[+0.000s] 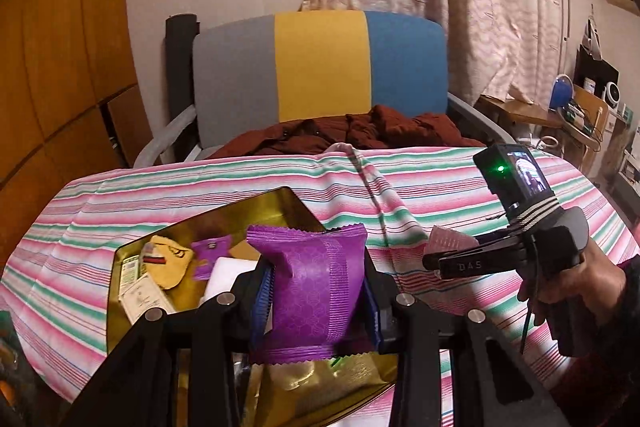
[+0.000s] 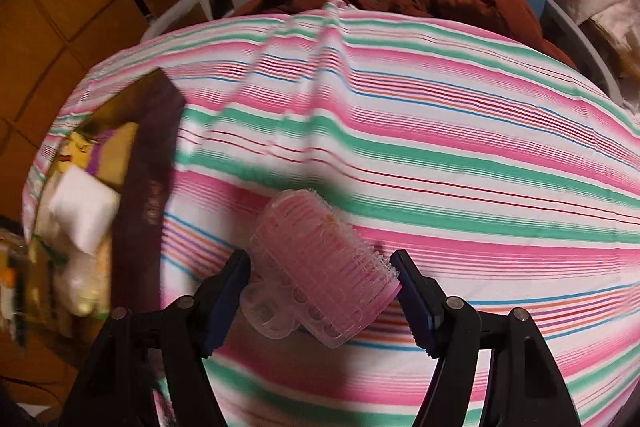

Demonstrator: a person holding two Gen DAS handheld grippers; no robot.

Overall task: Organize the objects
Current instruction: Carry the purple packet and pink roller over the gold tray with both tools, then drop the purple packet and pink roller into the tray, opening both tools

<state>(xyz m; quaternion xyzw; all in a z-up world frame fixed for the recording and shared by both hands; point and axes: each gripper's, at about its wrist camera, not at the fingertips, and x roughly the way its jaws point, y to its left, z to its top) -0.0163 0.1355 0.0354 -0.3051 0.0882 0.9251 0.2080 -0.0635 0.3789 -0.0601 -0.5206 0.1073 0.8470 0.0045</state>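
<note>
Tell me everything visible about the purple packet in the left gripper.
The purple packet is a puffy foil-like pouch with a faint hexagon print, a ribbed vertical seam and zigzag-cut crimped ends. It stands upright, clamped at both sides between the left gripper jaws, held above the open gold tin.
</note>
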